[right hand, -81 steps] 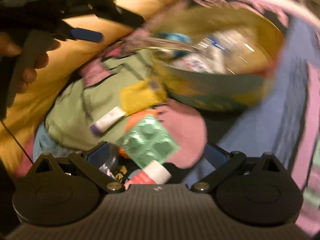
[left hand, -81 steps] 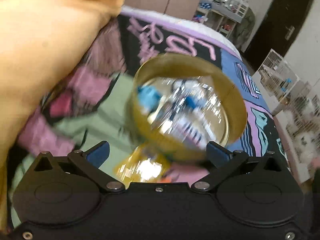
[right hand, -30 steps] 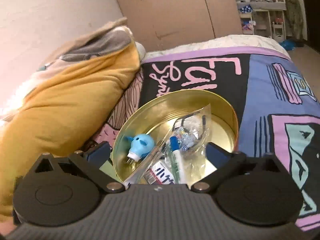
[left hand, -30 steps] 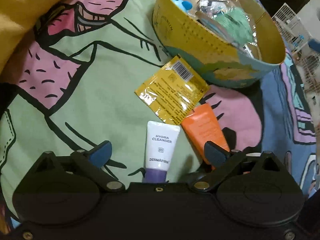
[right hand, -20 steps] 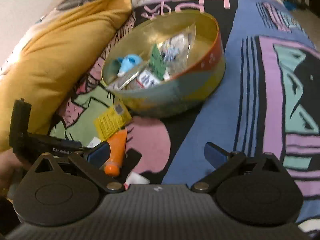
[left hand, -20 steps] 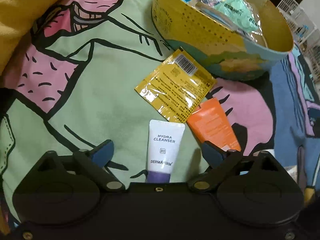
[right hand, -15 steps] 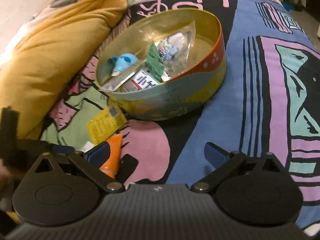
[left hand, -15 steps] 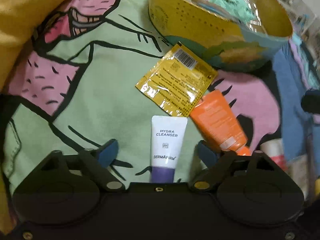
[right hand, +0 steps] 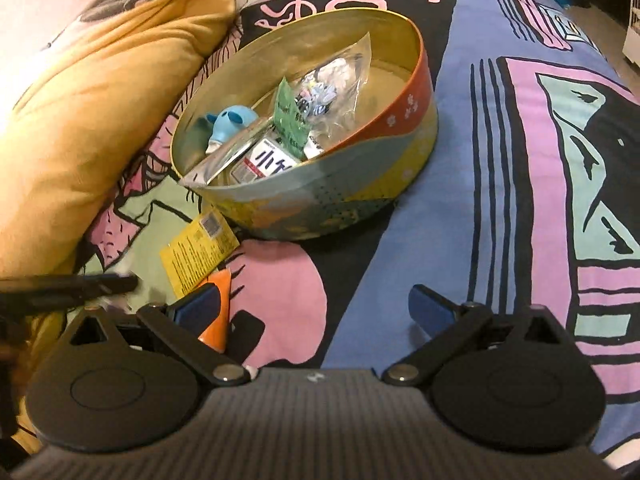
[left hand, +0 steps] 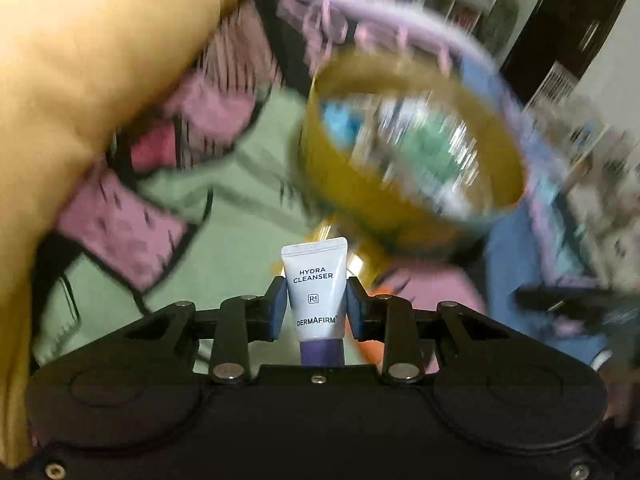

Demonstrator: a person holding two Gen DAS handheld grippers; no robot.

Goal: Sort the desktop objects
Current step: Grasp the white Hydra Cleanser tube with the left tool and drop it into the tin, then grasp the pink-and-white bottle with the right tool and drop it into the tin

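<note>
My left gripper has its jaws closing on a small white cleanser tube with a purple cap, and the blue pads press both its sides. The tube is lifted above the patterned blanket, with the round tin blurred ahead of it. In the right wrist view the tin holds a blue toy, a green packet and a clear bag. A yellow sachet and an orange tube lie in front of the tin. My right gripper hangs open over the blanket, the orange tube by its left finger.
A big yellow pillow fills the left side next to the tin. The colourful blanket stretches away to the right. The other gripper shows as a dark blur at the left edge. Shelves and a dark door stand far behind.
The left jaws came together on the white tube and lifted it off the blanket, the view tilting up toward the tin. The right gripper sank from over the tin and now holds still.
</note>
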